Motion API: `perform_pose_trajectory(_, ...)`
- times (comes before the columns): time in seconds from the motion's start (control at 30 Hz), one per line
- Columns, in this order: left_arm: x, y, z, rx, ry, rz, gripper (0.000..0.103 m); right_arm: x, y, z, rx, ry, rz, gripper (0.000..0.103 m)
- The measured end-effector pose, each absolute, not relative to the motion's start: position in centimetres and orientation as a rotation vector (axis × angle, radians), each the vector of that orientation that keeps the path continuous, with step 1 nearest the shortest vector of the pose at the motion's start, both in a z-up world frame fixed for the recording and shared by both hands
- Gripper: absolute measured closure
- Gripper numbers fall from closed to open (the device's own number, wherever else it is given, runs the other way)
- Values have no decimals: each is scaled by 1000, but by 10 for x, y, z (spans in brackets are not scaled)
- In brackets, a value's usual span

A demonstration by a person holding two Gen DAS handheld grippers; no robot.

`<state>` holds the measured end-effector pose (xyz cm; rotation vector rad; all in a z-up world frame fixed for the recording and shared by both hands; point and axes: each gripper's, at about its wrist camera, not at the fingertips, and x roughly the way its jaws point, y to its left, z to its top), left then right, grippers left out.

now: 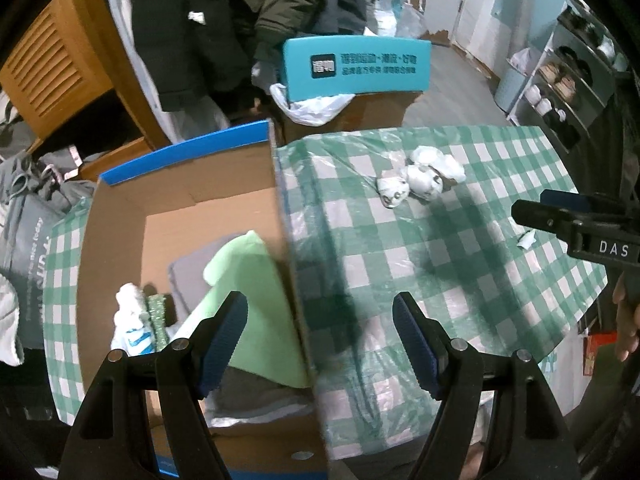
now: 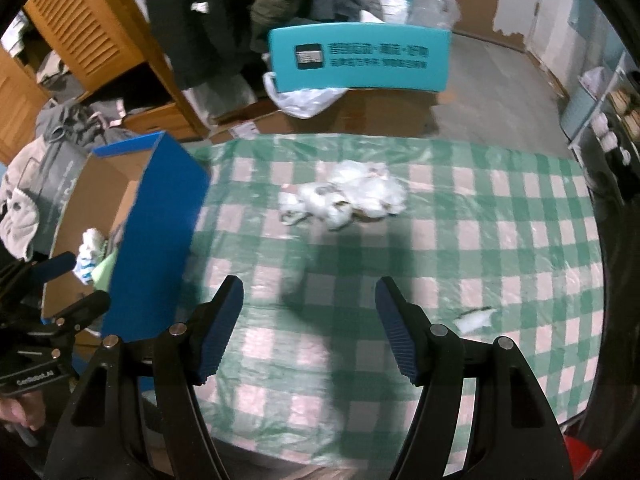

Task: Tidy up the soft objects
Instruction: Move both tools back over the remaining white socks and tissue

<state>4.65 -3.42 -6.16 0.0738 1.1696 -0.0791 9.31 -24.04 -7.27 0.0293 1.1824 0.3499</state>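
Observation:
A cardboard box (image 1: 184, 200) with blue outer walls stands at the table's left end; it also shows in the right wrist view (image 2: 160, 240). Inside lie a light green cloth (image 1: 248, 280), grey fabric (image 1: 188, 276) and a white bagged item (image 1: 130, 320). White bagged soft items (image 1: 420, 178) lie on the checked tablecloth (image 1: 460, 264), also in the right wrist view (image 2: 348, 196). My left gripper (image 1: 320, 344) is open and empty, straddling the box's right wall. My right gripper (image 2: 310, 328) is open and empty above the cloth, short of the white items.
A small white scrap (image 2: 474, 320) lies on the cloth at the right. A teal sign (image 1: 356, 68) on a carton stands beyond the table. Dark coats (image 1: 224, 20) hang behind, a wooden cabinet (image 1: 56, 76) at left, shelves (image 1: 568, 88) at right.

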Motion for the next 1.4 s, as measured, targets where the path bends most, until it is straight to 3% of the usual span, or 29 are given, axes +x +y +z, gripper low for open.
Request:
perform_pose_trajectory(1.0, 86, -129, -109, 140, 1253, -171, 26, 120, -371, -157, 153, 1349, 88, 35)
perform_pose_trajectory(1.4, 109, -144, -147, 130, 1307, -168, 26, 130, -374, -194, 186, 1418, 79, 35)
